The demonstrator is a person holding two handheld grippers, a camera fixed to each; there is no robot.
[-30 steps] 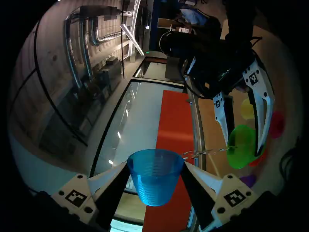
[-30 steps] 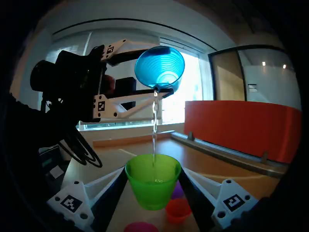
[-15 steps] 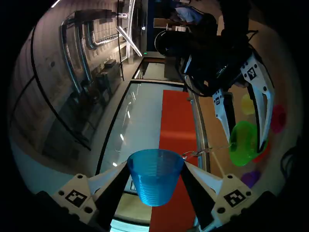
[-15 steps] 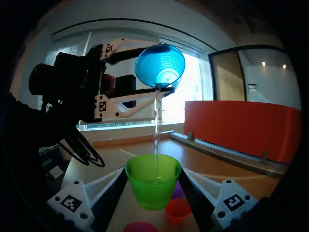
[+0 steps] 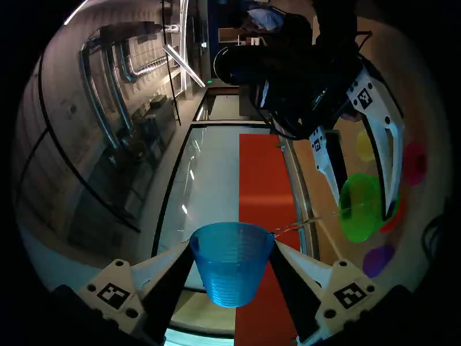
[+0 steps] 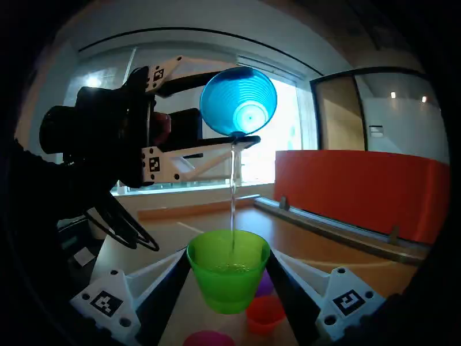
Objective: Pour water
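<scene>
My left gripper [image 5: 230, 268] is shut on a blue cup [image 5: 231, 270], tipped over on its side. In the right gripper view the blue cup [image 6: 238, 102] hangs high with its mouth facing the camera, and a thin stream of water [image 6: 233, 190] falls from its rim. The stream lands in a green cup [image 6: 228, 275] that my right gripper [image 6: 228, 277] is shut on, held upright with water in its bottom. In the left gripper view the green cup [image 5: 359, 207] sits between the right gripper's white fingers [image 5: 389, 155] at the right.
Below the green cup lie an orange cup [image 6: 264, 313], a purple cup [image 6: 265, 285] and a pink cup [image 6: 209, 338] on a wooden table [image 6: 322, 248]. An orange panel [image 6: 369, 187] stands behind the table. A yellow cup [image 5: 365, 146] lies farther off.
The blue cup has tipped further, its mouth turned more toward the right gripper's camera. The stream has thinned, and the water level in the green cup has risen a little.
</scene>
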